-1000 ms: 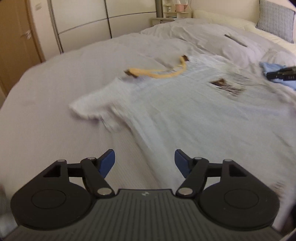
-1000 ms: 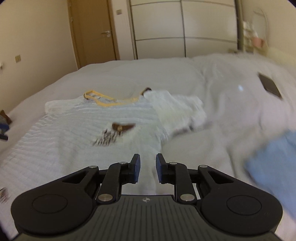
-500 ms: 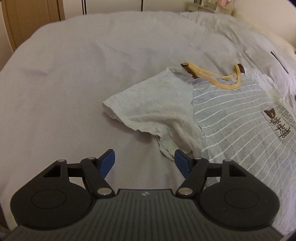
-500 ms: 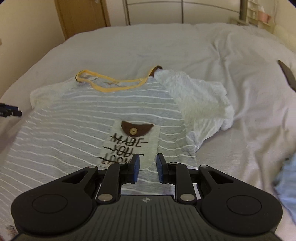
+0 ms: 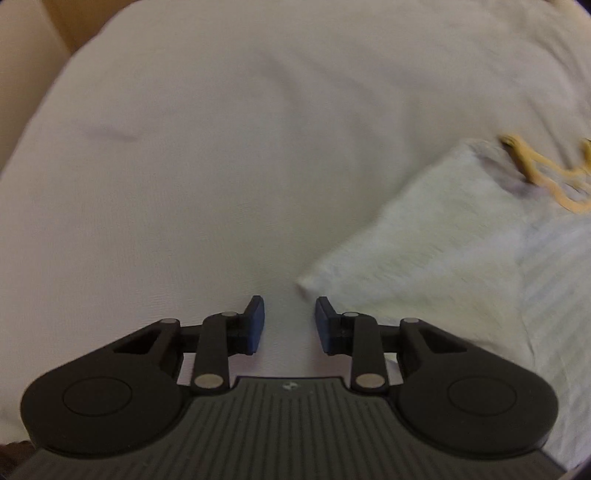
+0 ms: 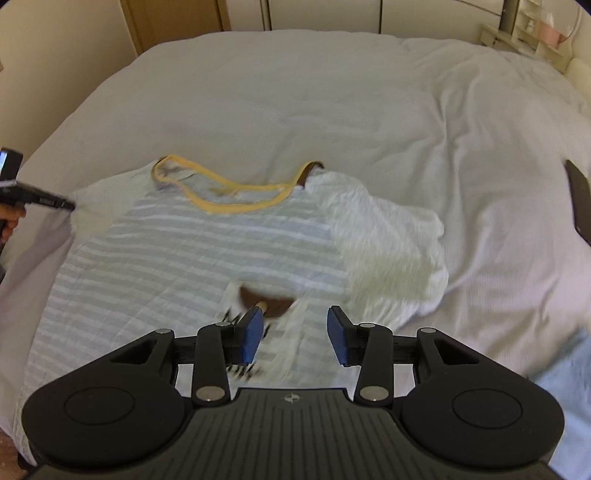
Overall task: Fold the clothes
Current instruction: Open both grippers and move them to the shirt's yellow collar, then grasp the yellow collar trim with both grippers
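A pale striped T-shirt [image 6: 184,266] with a yellow neckline [image 6: 236,192] and a brown-flapped chest pocket [image 6: 266,295] lies spread face up on the bed. My right gripper [image 6: 295,321] hovers over the pocket area, its jaws opening with nothing between them. In the left wrist view the shirt's plain sleeve [image 5: 424,266] ends in a tip just right of my left gripper [image 5: 288,310]. Its jaws are closing over bare bedcover and hold no cloth. The left gripper [image 6: 37,199] also shows at the left edge of the right wrist view, beside that sleeve.
The pale bedcover [image 6: 332,92] is wrinkled on the right. A flat dark object [image 6: 580,206] lies at the right edge and a blue garment [image 6: 565,369] at lower right. A wooden door [image 6: 173,18] and wardrobe stand beyond the bed.
The left gripper swung left from the shirt's body to the sleeve tip and its jaws narrowed. The right gripper moved in over the chest pocket and its jaws widened.
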Tool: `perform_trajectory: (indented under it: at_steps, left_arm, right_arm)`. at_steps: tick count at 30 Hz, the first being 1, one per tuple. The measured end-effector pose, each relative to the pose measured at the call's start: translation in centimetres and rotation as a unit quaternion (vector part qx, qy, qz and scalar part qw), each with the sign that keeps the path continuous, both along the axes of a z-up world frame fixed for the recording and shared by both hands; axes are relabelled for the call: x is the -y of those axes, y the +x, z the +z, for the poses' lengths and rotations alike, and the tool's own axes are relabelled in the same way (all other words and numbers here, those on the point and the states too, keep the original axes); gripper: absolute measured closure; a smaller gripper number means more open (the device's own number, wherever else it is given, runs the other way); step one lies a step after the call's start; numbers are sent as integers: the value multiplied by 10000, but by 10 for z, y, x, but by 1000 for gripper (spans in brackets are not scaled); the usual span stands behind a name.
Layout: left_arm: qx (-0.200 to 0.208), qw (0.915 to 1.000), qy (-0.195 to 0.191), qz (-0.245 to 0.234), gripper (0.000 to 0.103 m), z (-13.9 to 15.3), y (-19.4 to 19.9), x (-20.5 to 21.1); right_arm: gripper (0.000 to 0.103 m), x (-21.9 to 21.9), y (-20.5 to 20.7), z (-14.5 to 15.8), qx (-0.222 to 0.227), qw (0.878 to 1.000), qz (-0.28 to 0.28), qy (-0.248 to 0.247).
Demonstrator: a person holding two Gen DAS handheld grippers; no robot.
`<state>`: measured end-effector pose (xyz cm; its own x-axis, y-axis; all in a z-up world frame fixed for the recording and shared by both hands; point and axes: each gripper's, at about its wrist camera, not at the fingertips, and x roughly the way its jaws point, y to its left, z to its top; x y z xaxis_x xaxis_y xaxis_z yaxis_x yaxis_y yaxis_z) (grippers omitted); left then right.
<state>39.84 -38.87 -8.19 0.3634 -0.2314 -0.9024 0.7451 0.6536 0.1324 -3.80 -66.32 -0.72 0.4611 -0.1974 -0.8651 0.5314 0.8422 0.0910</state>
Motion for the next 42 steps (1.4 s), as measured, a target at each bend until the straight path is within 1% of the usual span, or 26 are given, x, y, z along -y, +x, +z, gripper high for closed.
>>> perform_trajectory:
  at_steps: [1, 2, 3, 4, 6, 8, 10, 12, 15, 19, 21, 24, 25, 26, 27, 28, 29, 30, 31, 32, 33, 34, 38, 40, 42]
  left_arm:
    - [134, 9999, -14, -72, 73, 6, -3, 3]
    - [256, 9993, -52, -279, 69, 13, -9, 10]
    - [361, 9979, -79, -541, 59, 20, -17, 17]
    - [436, 9954, -80, -855, 55, 25, -26, 27]
    - [522, 9863, -13, -1562, 51, 32, -45, 50]
    - [575, 9751, 63, -2140, 50, 31, -61, 72]
    - [592, 9657, 57, -2526, 50, 26, -69, 94]
    - [583, 9566, 52, -2854, 50, 20, -74, 115]
    - [451, 9521, 67, -3025, 50, 4, -66, 142]
    - [110, 9529, 10, -3030, 51, -15, -52, 165]
    - [-63, 9515, 40, -3075, 52, -27, -48, 173]
    - [-254, 9482, 96, -3166, 52, -40, -45, 180]
    - [-310, 9480, 83, -3167, 53, -41, -44, 180]
    - [-383, 9484, 60, -3148, 53, -41, -42, 180]
    - [-457, 9487, 37, -3128, 62, -41, -40, 179]
    - [-531, 9491, 7, -3104, 77, -39, -38, 178]
    - [-605, 9496, -31, -3075, 85, -37, -37, 177]
    - [-659, 9500, -76, -3050, 99, -33, -37, 175]
    - [-701, 9503, -148, -3029, 102, -29, -37, 172]
    - [-751, 9506, -247, -3003, 102, -23, -37, 168]
    - [-775, 9510, -338, -2974, 103, -18, -37, 166]
    - [-754, 9519, -403, -2943, 103, -13, -37, 164]
    - [-527, 9588, -625, -2722, 103, 7, -31, 160]
    - [-500, 9578, -658, -2753, 103, 11, -33, 163]
    - [-459, 9521, -506, -2979, 103, 10, -40, 166]
  right_arm:
    - [62, 16, 6, -5, 5, 10000, 58, 17]
    - [62, 31, 13, -10, -2, 9999, 145, 20]
    - [62, 46, 21, -16, -23, 9996, 271, 8]
    - [61, 60, 31, -22, -45, 9991, 421, -13]
    - [60, 85, 52, -34, -95, 9962, 854, -127]
    - [57, 106, 76, -45, -148, 9905, 1338, -271]
    - [56, 120, 98, -54, -184, 9831, 1775, -402]
    - [55, 133, 118, -64, -215, 9777, 2051, -387]
    - [55, 150, 143, -80, -260, 9729, 2280, -273]
    - [55, 166, 161, -98, -324, 9742, 2232, -23]
    - [52, 171, 167, -107, -397, 9743, 2215, 106]
    - [43, 176, 175, -121, -594, 9719, 2250, 351]
    - [39, 177, 176, -125, -628, 9711, 2255, 465]
    - [37, 179, 176, -127, -629, 9710, 2238, 549]
    - [37, 180, 177, -128, -623, 9715, 2203, 616]
    - [38, 183, 176, -128, -602, 9722, 2154, 691]
    - [48, 186, 175, -127, -568, 9731, 2093, 773]
    - [57, 189, 174, -125, -516, 9742, 2014, 875]
    - [76, 192, 173, -122, -459, 9751, 1924, 1002]
    - [94, 195, 172, -121, -428, 9756, 1841, 1113]
    - [98, 196, 171, -119, -412, 9762, 1776, 1174]
    - [99, 195, 170, -115, -406, 9770, 1756, 1138]
    - [102, 188, 164, -92, -360, 9807, 1815, 627]
    - [103, 186, 162, -80, -287, 9817, 1843, 374]
    - [103, 188, 159, -71, -247, 9814, 1890, 241]
